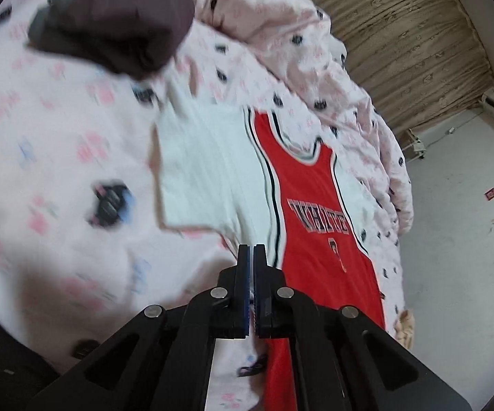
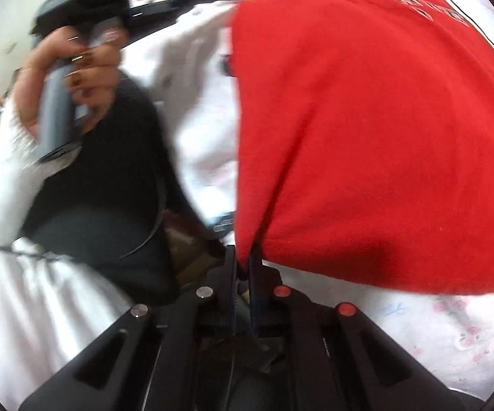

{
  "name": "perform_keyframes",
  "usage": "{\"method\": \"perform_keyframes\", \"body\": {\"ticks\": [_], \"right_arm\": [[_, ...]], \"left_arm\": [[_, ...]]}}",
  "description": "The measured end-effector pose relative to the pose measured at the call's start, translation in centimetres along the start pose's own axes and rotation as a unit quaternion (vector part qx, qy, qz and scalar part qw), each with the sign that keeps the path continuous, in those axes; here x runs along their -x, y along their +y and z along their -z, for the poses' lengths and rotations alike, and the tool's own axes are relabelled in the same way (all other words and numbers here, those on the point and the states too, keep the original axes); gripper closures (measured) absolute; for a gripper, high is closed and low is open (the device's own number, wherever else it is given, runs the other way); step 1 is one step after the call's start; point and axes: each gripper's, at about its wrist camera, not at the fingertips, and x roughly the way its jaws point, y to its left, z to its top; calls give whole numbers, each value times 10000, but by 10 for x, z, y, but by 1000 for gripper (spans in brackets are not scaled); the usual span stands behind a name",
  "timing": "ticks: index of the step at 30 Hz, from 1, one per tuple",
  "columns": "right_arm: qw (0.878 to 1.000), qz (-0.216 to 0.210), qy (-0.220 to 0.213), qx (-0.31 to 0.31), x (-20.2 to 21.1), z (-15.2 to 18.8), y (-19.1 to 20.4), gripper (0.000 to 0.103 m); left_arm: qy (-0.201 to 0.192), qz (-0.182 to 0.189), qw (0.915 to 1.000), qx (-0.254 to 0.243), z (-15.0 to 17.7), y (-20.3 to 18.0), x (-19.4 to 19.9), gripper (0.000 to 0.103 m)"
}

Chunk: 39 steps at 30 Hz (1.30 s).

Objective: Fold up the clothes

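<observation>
The left tool is seen closed on nothing, above one red jersey with white sleeves spread flat on the flowered bed; one dark folded garment lies beyond. In the right view, the right tool is clamped on the jersey's red hem corner; one hand is seen.
</observation>
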Motion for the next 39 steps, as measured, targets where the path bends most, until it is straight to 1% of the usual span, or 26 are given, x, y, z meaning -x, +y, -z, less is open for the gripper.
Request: {"method": "perform_keyframes", "body": {"ticks": [2, 3, 5, 6, 7, 8, 9, 10, 11, 12, 14, 16, 18, 20, 23, 25, 27, 30, 32, 34, 36, 39], "right_arm": [[9998, -205, 16, 87, 5, 0, 5, 97], [9998, -193, 42, 101, 5, -1, 5, 97], [9998, -13, 186, 60, -3, -2, 1, 96], [9996, 33, 276, 16, -8, -2, -3, 92], [9993, 38, 368, 18, -11, -1, -4, 92], [9989, 42, 460, 19, -14, 0, -6, 91], [9986, 58, 524, 53, -15, 0, -7, 84], [9985, 107, 507, 180, -9, 0, -6, 77], [9982, 156, 491, 307, -3, -1, -4, 63], [9978, 209, 456, 429, 4, -2, -3, 55], [9975, 275, 304, 570, 27, -8, -7, 55], [9972, 399, 113, 625, 51, -18, -15, 55], [9955, 636, -42, 703, 73, -28, -25, 55], [9925, 911, -159, 797, 92, -39, -37, 55], [9872, 1246, -194, 978, 110, -63, -55, 55], [9844, 1384, -197, 1071, 113, -80, -63, 55], [9841, 1395, -164, 1085, 113, -100, -74, 55], [9835, 1444, -130, 1081, 111, -116, -88, 55], [9835, 1469, -95, 1052, 105, -130, -102, 55], [9841, 1457, -59, 1010, 101, -136, -107, 55], [9841, 1468, -30, 996, 96, -141, -110, 55], [9845, 1451, 17, 988, 92, -143, -113, 55]], "left_arm": [[22, -82, 10000, 22, -5, 5, 3, 103], [48, -128, 9999, 43, -6, 7, 2, 103], [68, -175, 9997, 124, -9, 14, 0, 103], [50, -150, 9997, 182, -11, 15, -1, 101], [32, -125, 9996, 241, -14, 16, -1, 100], [14, -101, 9995, 295, -17, 18, -1, 94], [-2, -89, 9997, 245, -24, 15, -2, 79], [-19, -77, 9998, 195, -30, 12, -3, 69], [-39, -66, 9999, 142, -37, 9, -4, 54], [-123, -86, 9999, 47, -46, 6, -3, 52], [-286, -166, 9994, -134, -63, -1, -3, 51], [-283, -218, 9991, -231, -81, -5, -9, 51], [-220, -302, 9986, -375, -96, -10, -22, 51], [-100, -459, 9969, -636, -109, -18, -40, 51], [151, -675, 9921, -1047, -122, -28, -67, 51], [202, -762, 9896, -1203, -127, -33, -79, 51], [273, -832, 9866, -1373, -133, -37, -90, 51], [340, -939, 9795, -1747, -140, -47, -103, 51], [378, -995, 9733, -2035, -147, -54, -113, 51], [434, -918, 9693, -2241, -152, -61, -122, 51], [496, -911, 9665, -2347, -156, -64, -129, 51], [752, -991, 9578, -2590, -156, -67, -143, 51]]}}
